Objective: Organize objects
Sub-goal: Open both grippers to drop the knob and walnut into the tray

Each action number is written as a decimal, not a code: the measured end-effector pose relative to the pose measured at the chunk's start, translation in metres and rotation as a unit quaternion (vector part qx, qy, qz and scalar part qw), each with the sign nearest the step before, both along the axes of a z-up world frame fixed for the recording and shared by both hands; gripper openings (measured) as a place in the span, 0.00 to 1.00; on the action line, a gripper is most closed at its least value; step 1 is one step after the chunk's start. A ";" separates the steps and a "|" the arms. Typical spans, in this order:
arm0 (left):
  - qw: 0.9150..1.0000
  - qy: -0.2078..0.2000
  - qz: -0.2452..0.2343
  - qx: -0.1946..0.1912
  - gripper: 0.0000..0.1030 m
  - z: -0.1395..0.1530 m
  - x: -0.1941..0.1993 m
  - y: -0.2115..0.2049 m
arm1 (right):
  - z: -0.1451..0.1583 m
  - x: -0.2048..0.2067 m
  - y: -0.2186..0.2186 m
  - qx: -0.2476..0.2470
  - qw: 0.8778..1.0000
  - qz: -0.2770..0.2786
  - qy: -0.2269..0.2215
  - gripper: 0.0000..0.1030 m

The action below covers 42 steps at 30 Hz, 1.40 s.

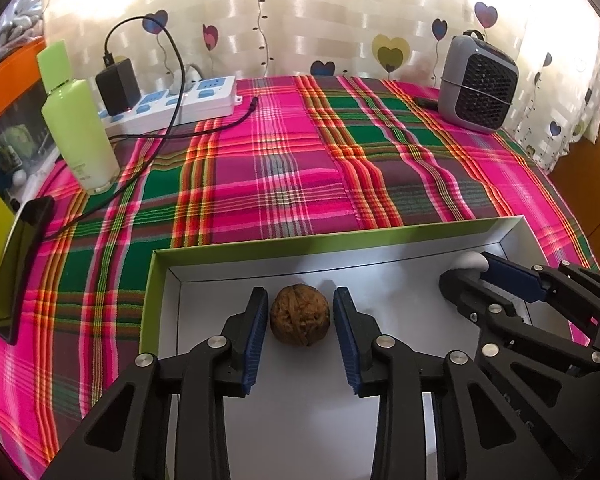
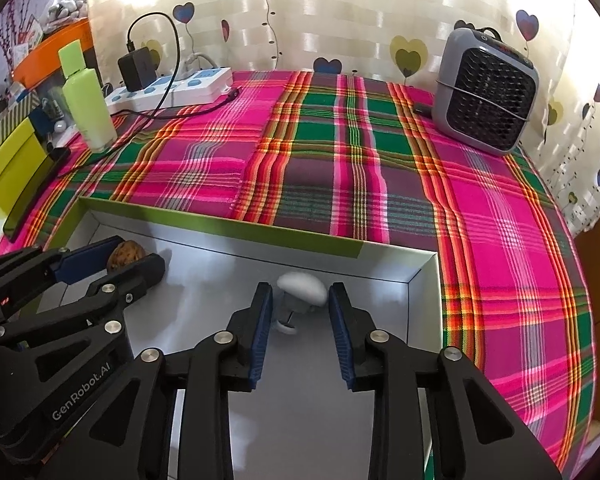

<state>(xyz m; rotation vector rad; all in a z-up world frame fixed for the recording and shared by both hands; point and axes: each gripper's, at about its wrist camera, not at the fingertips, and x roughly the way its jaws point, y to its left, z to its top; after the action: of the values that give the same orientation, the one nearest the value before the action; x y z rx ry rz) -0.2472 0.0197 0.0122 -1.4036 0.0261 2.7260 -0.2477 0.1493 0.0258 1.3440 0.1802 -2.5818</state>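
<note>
One walnut (image 1: 300, 315) and one white mushroom-shaped object (image 2: 302, 289) – both in one box (image 1: 332, 243)

Walnut (image 1: 299, 320) left in box (image 1: 340, 236), white object (image 2: 302, 289) right, bottle (image 1: 80, 120) behind.

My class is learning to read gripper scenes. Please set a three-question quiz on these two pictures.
1. True or false: the walnut lies inside the box.
2. What lies between the right gripper's fingers? A) white object B) green bottle C) phone
3. Fill in: the left gripper's pads are ___ the walnut.

Key: 1 true. 2 A, the white object. 3 apart from; gaps show on both sides.
</note>
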 end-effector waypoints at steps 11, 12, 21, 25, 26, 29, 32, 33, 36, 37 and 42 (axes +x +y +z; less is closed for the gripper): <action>1.000 -0.005 0.003 0.001 0.40 0.001 0.003 0.000 | 0.002 0.002 0.009 -0.011 1.000 -0.015 0.003 0.48; 1.000 -0.006 0.004 0.004 0.40 0.001 0.004 0.000 | 0.002 0.003 0.009 -0.012 1.000 -0.015 0.003 0.48; 1.000 0.008 0.007 0.005 0.40 0.007 0.021 0.000 | 0.008 0.016 0.013 -0.017 1.000 -0.022 0.013 0.48; 1.000 0.015 0.009 0.000 0.40 0.011 0.031 0.000 | 0.011 0.025 0.015 -0.021 0.999 -0.024 0.020 0.48; 1.000 0.016 0.009 0.002 0.40 0.011 0.034 -0.001 | 0.012 0.027 0.015 -0.023 0.999 -0.024 0.021 0.48; 1.000 0.019 0.016 0.008 0.40 0.012 0.041 -0.002 | 0.014 0.033 0.016 -0.026 0.999 -0.025 0.023 0.48; 0.999 0.025 0.018 0.009 0.40 0.015 0.049 -0.003 | 0.017 0.042 0.018 -0.031 0.999 -0.023 0.030 0.48; 0.999 0.031 0.016 0.006 0.40 0.017 0.054 -0.002 | 0.018 0.045 0.018 -0.032 0.999 -0.021 0.033 0.48; 0.999 0.043 0.016 0.003 0.40 0.022 0.065 -0.002 | 0.020 0.053 0.019 -0.038 0.998 -0.023 0.038 0.48; 0.999 0.044 0.015 0.004 0.40 0.023 0.067 -0.002 | 0.021 0.056 0.019 -0.040 0.998 -0.023 0.038 0.48; 0.999 0.045 0.015 0.009 0.40 0.023 0.081 -0.002 | 0.026 0.069 0.019 -0.045 0.998 -0.024 0.046 0.48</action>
<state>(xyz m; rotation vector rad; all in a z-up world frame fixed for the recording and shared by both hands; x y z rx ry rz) -0.1666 0.0179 0.0356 -1.2845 -0.0146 2.8043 -0.1791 0.1688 0.0517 1.2128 0.0461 -2.6583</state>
